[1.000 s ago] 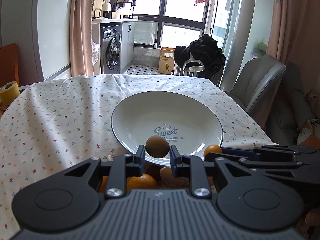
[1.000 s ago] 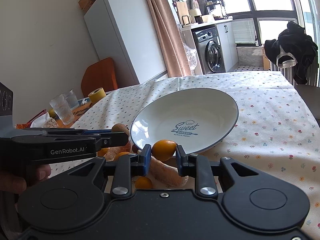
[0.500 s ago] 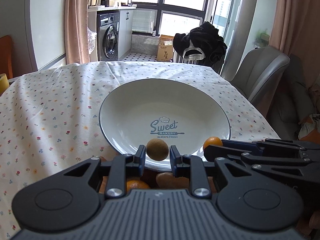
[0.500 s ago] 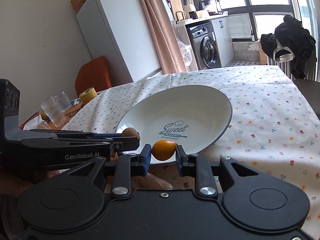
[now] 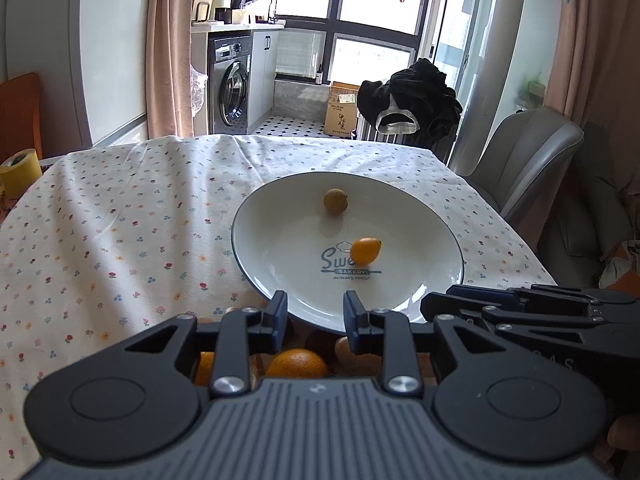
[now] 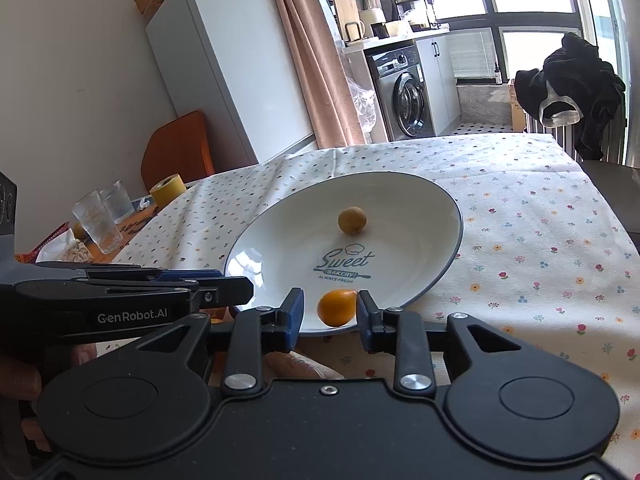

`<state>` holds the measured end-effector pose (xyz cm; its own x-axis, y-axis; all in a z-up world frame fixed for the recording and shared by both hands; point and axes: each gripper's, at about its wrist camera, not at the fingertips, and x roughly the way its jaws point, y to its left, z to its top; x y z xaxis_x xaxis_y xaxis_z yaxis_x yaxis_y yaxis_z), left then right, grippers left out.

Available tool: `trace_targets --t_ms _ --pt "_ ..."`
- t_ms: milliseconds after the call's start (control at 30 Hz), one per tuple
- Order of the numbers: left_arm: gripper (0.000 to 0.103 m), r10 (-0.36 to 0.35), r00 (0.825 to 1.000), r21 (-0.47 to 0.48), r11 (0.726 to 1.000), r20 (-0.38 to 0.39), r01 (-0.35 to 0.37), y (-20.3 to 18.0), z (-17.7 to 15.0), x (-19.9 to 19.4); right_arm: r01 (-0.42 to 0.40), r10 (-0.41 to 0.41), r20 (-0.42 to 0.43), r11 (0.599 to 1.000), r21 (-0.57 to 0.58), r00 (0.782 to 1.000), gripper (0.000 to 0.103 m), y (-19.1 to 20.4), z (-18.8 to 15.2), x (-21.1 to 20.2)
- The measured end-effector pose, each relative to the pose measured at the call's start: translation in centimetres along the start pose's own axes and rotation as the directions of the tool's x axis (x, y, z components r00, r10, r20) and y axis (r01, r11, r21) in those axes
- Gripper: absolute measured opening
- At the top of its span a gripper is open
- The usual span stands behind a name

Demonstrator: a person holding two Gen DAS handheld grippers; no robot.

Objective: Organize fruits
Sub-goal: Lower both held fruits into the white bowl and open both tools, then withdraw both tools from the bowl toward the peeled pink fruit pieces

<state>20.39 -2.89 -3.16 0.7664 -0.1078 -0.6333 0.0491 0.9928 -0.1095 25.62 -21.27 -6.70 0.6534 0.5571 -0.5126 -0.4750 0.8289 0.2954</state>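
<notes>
with both the left hand-held gripper [image 5: 313, 312] and right hand-held gripper [image 6: 329, 314] spread apart and empty, we risk the loose orange fruit [image 6: 337, 307] and brown fruit [image 6: 352, 220] rolling across the smooth plate [image 6: 436, 208] and over its rim onto the counter [image 6: 540, 264].

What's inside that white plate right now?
Two small fruits lie in the white plate: a brownish round one toward the far side and an orange one on the blue "Sweet Bakery" print, partly covering its lettering. The plate's near rim is hidden behind the left claw.
</notes>
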Motion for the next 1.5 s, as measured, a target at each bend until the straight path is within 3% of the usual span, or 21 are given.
trace_targets --t_ms 333,500,733,933,1033,1100,1200,1400,1500 --pt "0.039 0.013 1.000 -0.039 0.999 0.017 -0.012 1.0 -1.0 -2.3 0.009 -0.009 0.008 1.000 -0.001 1.000 0.038 0.7 -0.7 -1.5" --pt "0.050 0.027 0.999 -0.054 0.998 0.033 -0.025 1.5 -1.7 -3.5 0.012 -0.012 0.012 1.000 -0.009 1.000 0.044 1.1 -1.2 -2.4" --pt "0.054 0.038 0.998 -0.067 0.997 0.053 -0.035 2.1 -2.6 -5.3 0.012 -0.011 0.019 1.000 -0.015 1.000 0.049 1.7 -1.7 -3.6" --pt "0.066 0.047 0.997 -0.075 0.996 0.069 -0.041 2.4 -3.4 -6.4 0.015 -0.015 0.028 1.000 -0.023 1.000 0.058 2.4 -2.3 -4.8" --pt "0.078 0.035 0.996 -0.078 0.997 0.086 -0.029 2.4 -3.9 -6.9 0.018 -0.017 0.031 0.999 -0.031 0.999 0.064 2.7 -2.6 -5.3" --pt "0.083 0.044 0.994 -0.080 0.996 0.096 -0.036 2.4 -4.3 -7.4 0.019 -0.018 0.030 0.999 -0.035 0.999 0.074 3.0 -2.8 -5.5" --pt "0.085 0.059 0.993 -0.081 0.995 0.099 -0.051 2.4 -4.8 -7.6 0.025 -0.024 0.033 0.999 -0.043 0.999 0.089 3.3 -3.1 -5.9" --pt "0.085 0.053 0.994 -0.104 0.994 0.093 -0.043 2.9 -5.8 -7.9 0.031 -0.030 0.025 0.999 -0.037 0.999 0.102 3.6 -3.7 -6.2" --pt "0.085 0.038 0.996 -0.113 0.993 0.085 -0.029 3.1 -6.2 -7.9 0.036 -0.036 0.019 0.999 -0.038 0.999 0.103 3.7 -4.1 -6.2"
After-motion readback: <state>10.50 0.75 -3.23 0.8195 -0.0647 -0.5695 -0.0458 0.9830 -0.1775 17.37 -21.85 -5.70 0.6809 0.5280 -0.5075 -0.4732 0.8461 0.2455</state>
